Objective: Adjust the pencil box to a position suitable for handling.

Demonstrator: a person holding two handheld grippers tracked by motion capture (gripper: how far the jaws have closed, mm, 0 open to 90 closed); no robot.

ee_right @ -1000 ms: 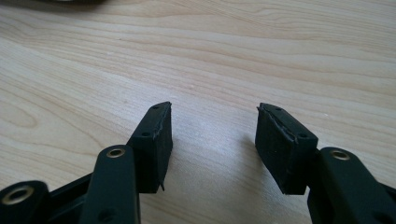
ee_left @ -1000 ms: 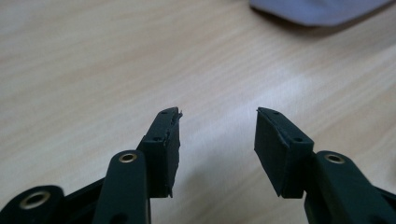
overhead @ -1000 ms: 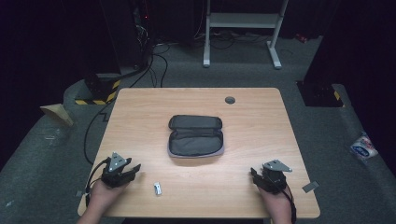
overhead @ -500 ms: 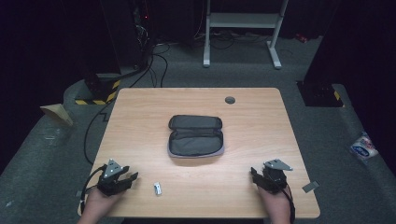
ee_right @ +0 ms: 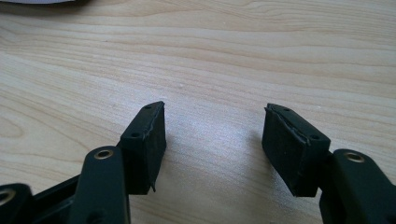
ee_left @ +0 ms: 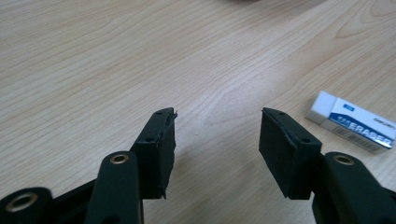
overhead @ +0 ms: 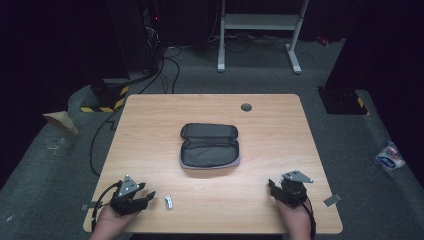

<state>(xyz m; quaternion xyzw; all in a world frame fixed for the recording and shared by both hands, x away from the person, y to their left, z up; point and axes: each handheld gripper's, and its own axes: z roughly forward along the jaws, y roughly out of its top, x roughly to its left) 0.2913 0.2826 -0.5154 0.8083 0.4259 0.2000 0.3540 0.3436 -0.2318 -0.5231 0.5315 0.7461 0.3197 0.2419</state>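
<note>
eraser point(ee_left: 351, 122), white with a blue printed sleeve, lies flat on the pale wooden table point(overhead: 150, 125), just right of the left gripper point(overhead: 150, 196) and outside its jaws. those jaws have just been opening and stand apart with bare wood between them; the left gripper view shows the black pads point(ee_left: 159, 144) low over the grain, empty, the eraser a little beyond the right-hand one. in the high view the eraser point(overhead: 169, 201) sits near the table's front edge, the gripper lying nearly level and pointing rightward at it.

the table stands on grey carpet in a dark room, with black equipment and cables behind and a white metal stand point(overhead: 260, 30) at the back.

the left hand point(overhead: 107, 225) comes in from the bottom edge at the table's front left corner. the right gripper point(overhead: 272, 187) rests at the front right, well apart from the eraser, its jaws spread and holding nothing, only wood between its pads point(ee_right: 147, 140).

a grey zip case point(overhead: 209, 146) lies open at the middle of the table, well clear of both grippers. a small round grommet point(overhead: 246, 107) sits near the far edge. a white and blue packet point(overhead: 389, 156) lies on the floor at the right. the wood between the left gripper and the eraser is bare.
</note>
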